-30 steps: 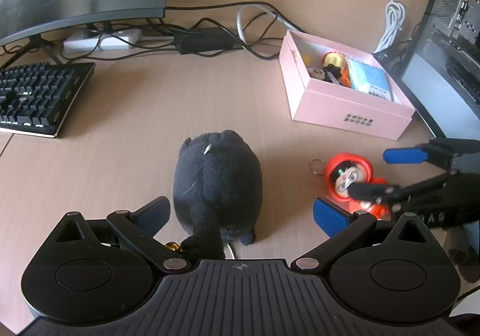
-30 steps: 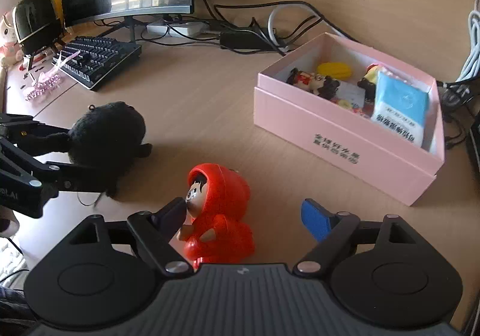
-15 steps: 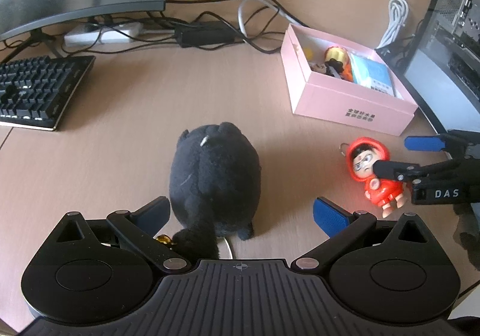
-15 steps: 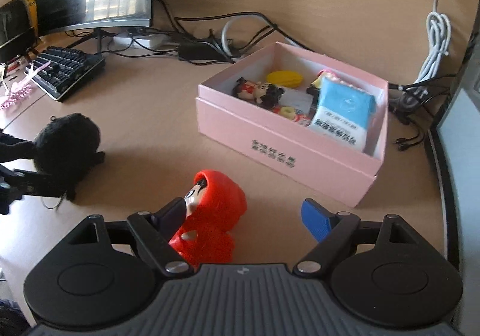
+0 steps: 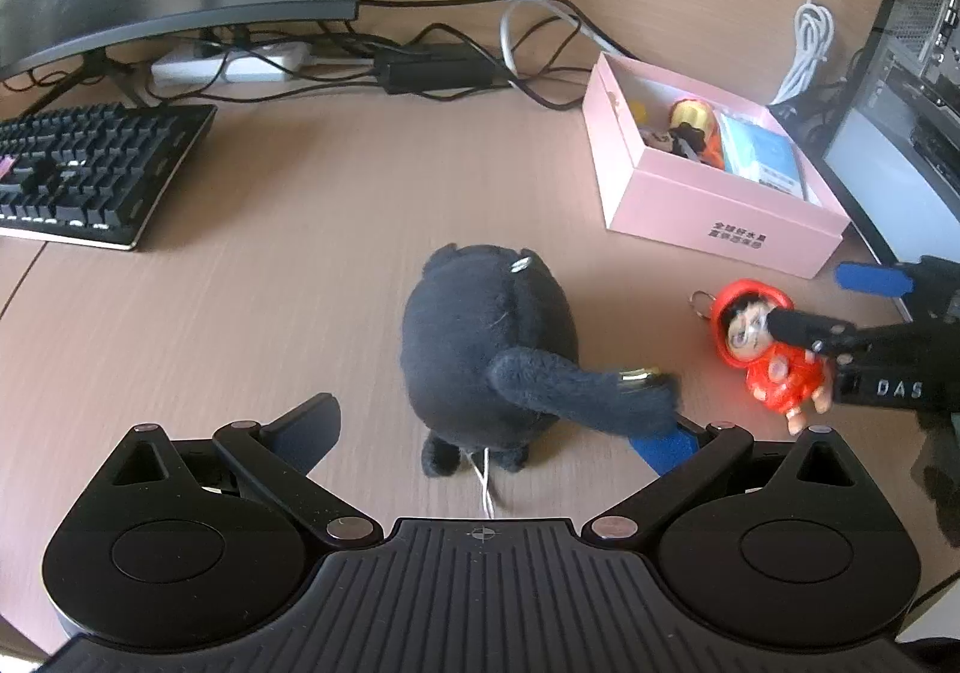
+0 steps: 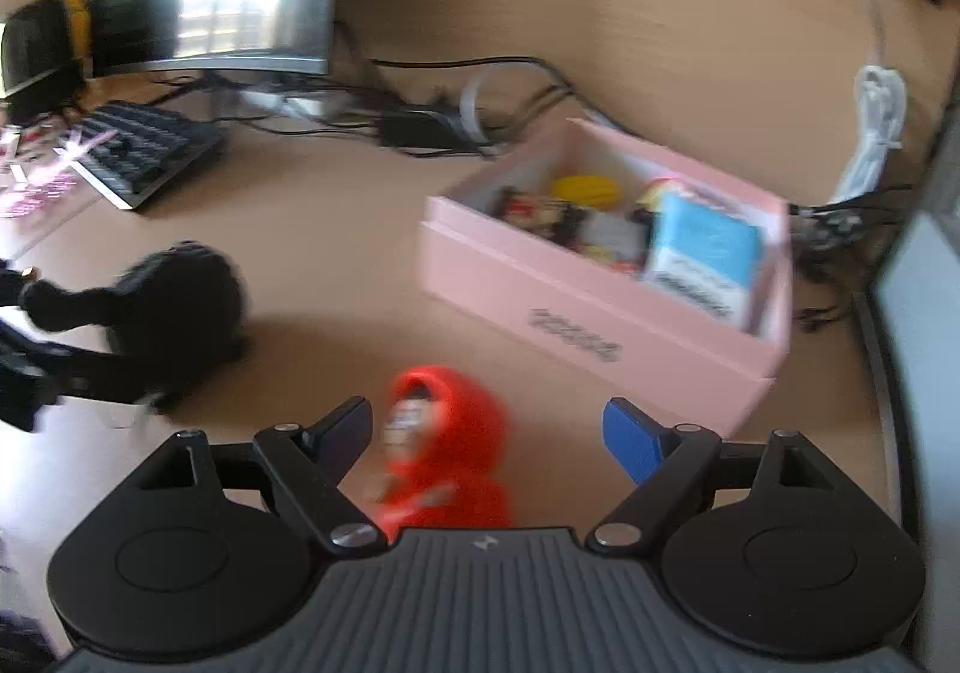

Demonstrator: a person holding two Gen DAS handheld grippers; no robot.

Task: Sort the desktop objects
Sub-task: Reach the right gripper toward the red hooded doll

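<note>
L gripper (image 5: pixel 489 430) spread wide around the black plush toy (image 5: pixel 486 349), which sits on the desk (image 5: pixel 288 277); plush tail drapes onto the blue right pad, other pad apart. R gripper (image 6: pixel 486 430) also wide open, red hooded figurine (image 6: pixel 447 445) between its fingers (contact unclear, view is blurred). Pink box (image 6: pixel 600 313) w/ small items sits just beyond the figurine.
</note>
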